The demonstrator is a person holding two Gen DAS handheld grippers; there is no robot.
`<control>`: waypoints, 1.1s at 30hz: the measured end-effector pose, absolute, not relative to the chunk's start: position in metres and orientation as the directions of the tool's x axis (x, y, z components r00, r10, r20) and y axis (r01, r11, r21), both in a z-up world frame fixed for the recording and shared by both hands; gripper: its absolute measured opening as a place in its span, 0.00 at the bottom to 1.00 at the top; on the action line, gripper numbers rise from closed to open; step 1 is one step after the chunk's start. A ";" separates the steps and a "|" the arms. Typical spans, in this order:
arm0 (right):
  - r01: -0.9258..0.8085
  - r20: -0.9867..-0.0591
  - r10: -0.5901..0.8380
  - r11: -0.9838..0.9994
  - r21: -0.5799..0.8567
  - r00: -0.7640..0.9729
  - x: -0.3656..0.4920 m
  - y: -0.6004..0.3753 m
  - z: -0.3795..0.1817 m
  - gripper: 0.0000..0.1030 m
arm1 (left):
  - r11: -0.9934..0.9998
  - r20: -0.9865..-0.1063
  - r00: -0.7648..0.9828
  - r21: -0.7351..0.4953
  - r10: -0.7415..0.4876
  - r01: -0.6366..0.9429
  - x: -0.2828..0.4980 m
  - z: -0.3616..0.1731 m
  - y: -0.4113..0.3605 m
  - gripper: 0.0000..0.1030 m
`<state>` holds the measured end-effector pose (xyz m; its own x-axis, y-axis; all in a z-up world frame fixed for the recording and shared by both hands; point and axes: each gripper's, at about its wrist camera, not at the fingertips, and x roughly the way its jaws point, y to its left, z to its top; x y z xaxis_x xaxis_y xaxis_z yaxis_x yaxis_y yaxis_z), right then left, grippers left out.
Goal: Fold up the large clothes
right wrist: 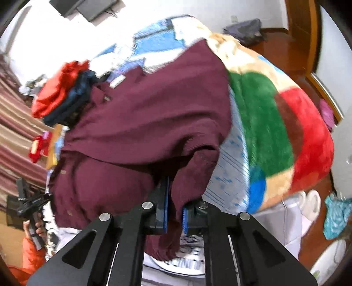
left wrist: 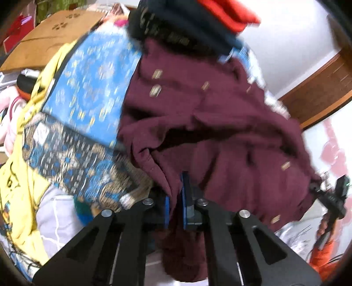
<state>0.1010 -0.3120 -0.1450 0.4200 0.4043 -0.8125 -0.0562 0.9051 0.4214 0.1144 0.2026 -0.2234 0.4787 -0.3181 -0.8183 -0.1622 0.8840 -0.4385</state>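
A large maroon garment (left wrist: 211, 123) with small gold tabs lies bunched over the bed; it also fills the right wrist view (right wrist: 140, 123). My left gripper (left wrist: 176, 198) is shut on a fold of its near edge, cloth pinched between the blue pads. My right gripper (right wrist: 175, 211) is shut on another part of the same edge, cloth hanging down between its pads. The other gripper shows at the far right of the left wrist view (left wrist: 330, 198) and at the far left of the right wrist view (right wrist: 28, 202). Both views are motion-blurred.
A stack of folded red (left wrist: 228, 15) and dark navy clothes (right wrist: 81, 88) sits beyond the garment. A blue patterned quilt (left wrist: 92, 88) and yellow cloth (left wrist: 19, 176) lie left; a colourful fleece blanket (right wrist: 275, 123) lies right. A wooden door frame (right wrist: 308, 44) stands behind.
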 end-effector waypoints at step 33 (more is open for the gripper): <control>-0.042 -0.864 0.292 0.952 0.302 0.410 0.325 -0.306 -0.125 0.23 | 0.962 -0.856 0.509 -0.209 -0.094 -0.174 0.308 -0.194 0.222 0.28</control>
<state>0.3255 -0.3060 -0.1253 0.4102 0.2923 -0.8639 -0.0416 0.9523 0.3024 0.3077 0.2221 -0.1940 0.5090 -0.0939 -0.8556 -0.1739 0.9623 -0.2090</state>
